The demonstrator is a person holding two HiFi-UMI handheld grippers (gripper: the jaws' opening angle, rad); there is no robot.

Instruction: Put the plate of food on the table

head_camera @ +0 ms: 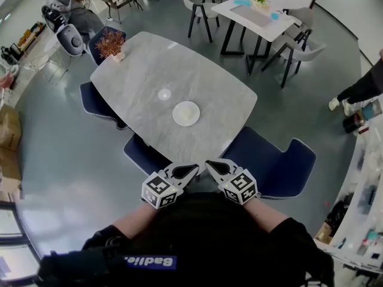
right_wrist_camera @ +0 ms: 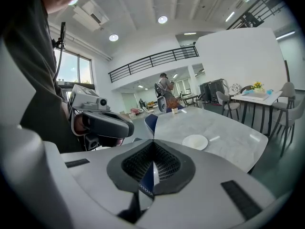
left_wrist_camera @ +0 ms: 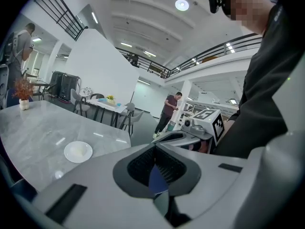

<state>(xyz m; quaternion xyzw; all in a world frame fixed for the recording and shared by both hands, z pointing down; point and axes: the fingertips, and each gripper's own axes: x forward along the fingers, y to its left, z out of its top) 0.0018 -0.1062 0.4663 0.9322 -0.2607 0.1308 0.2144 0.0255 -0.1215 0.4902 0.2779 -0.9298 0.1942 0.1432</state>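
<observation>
I see both sets of jaws shut tight on nothing: left gripper point(head_camera: 190, 170) and right gripper point(head_camera: 214, 166) sit nearly tip to tip by the person's chest, ribbed black pads point(left_wrist_camera: 140, 163) meeting inside smooth grey shells. The plate point(head_camera: 186, 113) is round, white and shallow with something pale on it. It lies flat, face up, near the middle of the table point(head_camera: 149, 64), a smooth grey marble-look slab with rounded corners, well apart from both grippers; being round, it shows no long axis.

Open-plan office lounge: marble table point(head_camera: 149, 64), blue chairs point(head_camera: 280, 160), white meeting table point(head_camera: 254, 15), railed mezzanine point(left_wrist_camera: 224, 49) overhead.
</observation>
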